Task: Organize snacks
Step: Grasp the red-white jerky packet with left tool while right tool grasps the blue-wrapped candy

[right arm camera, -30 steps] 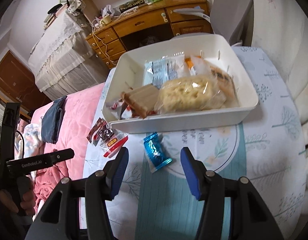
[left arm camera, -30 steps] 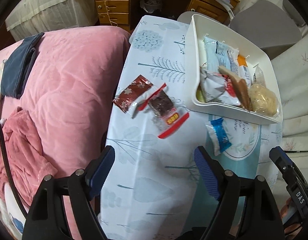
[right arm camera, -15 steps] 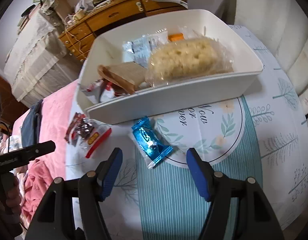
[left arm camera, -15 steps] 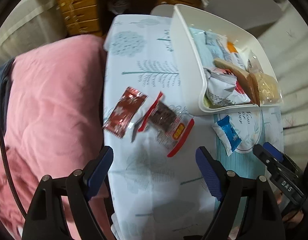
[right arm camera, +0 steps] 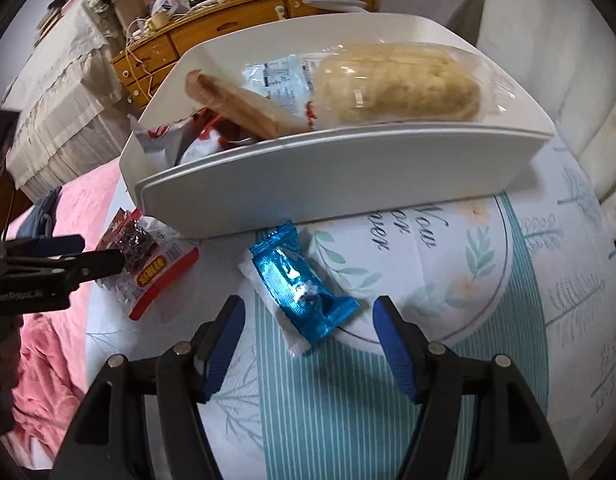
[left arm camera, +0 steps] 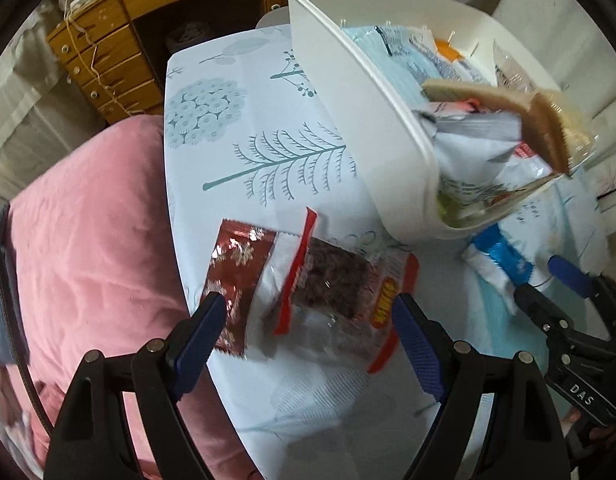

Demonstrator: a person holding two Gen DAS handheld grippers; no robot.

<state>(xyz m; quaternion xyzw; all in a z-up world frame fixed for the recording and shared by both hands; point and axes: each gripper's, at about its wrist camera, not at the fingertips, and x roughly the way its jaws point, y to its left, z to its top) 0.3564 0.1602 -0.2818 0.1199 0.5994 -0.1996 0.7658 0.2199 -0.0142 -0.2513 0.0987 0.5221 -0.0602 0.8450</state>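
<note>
Now, through the left wrist view, my left hand-held gripper [left arm camera: 308, 332] hangs spread over two overlapping snacks near the counter's [left arm camera: 267, 128] left edge: a dark red foil packet [left arm camera: 237, 276] and, partly on top of it, a clear red-trimmed brownie packet [left arm camera: 340, 288]. Neither pad touches a wrapper yet. To do this well I judge I should pick one packet, probably the upper brownie one, and centre the jaws across its narrow width so the foil one is not dragged off toward the pink bedding [left arm camera: 91, 232]. The white bin [left arm camera: 372, 120], already crowded with snacks, stands just beyond.

From the right wrist view, my right hand-held gripper [right arm camera: 308, 336], whose jaws have just been opening, stands spread with the blue candy wrapper [right arm camera: 295, 284] between its pads, unpinched. This wrapper lies just in front of the bin's wall; I would close on its fat middle, not the slippery crimped ends, then lift clear over the rim.
</note>
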